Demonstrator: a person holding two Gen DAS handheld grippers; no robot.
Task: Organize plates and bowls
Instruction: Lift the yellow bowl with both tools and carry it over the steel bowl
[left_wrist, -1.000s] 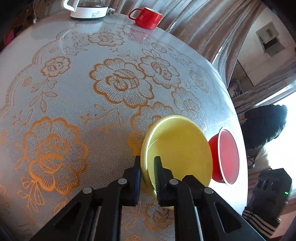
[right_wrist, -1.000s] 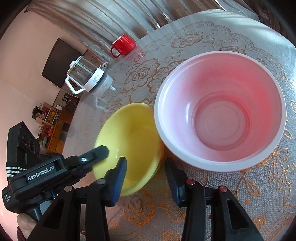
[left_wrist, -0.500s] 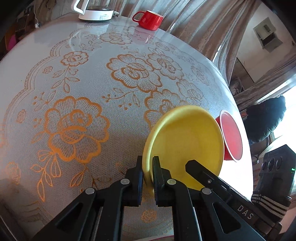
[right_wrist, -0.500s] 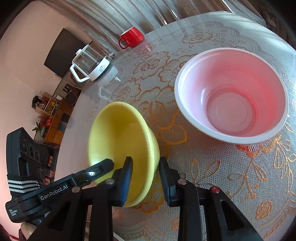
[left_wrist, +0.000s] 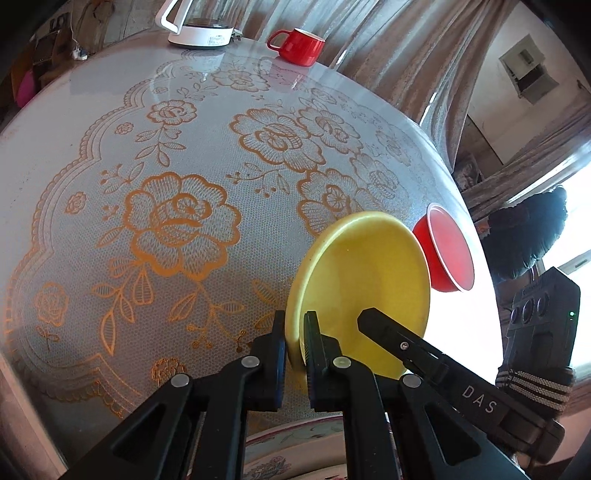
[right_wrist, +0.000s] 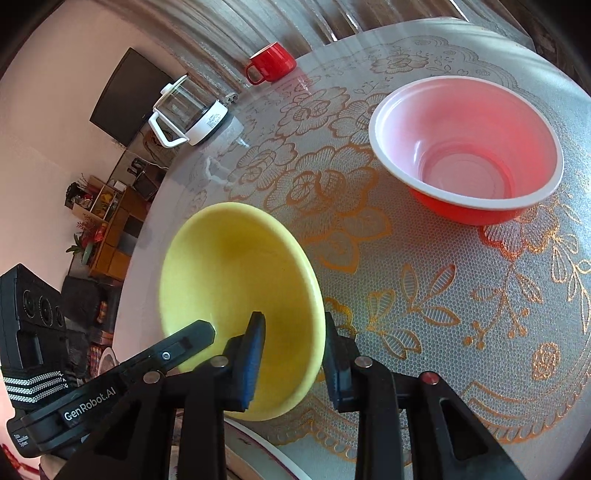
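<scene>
A yellow bowl (left_wrist: 365, 288) is held tilted above the table, between both grippers. My left gripper (left_wrist: 294, 334) is shut on its near rim. My right gripper (right_wrist: 293, 334) straddles the opposite rim of the yellow bowl (right_wrist: 236, 291), one finger inside and one outside, with a gap still showing, so it is open. A red bowl with a white inside (right_wrist: 469, 147) stands on the lace tablecloth at the right; it also shows in the left wrist view (left_wrist: 448, 254). A patterned plate rim (left_wrist: 295, 454) lies below the grippers at the table's near edge.
A red mug (left_wrist: 299, 46) and a white glass kettle (left_wrist: 201, 31) stand at the far edge of the round table (left_wrist: 147, 184). Curtains hang behind. The kettle (right_wrist: 186, 114) and mug (right_wrist: 273, 62) also show in the right wrist view.
The yellow bowl has been lifted and drawn back toward the near edge, away from the red bowl. My right gripper's fingers have come around its rim.
</scene>
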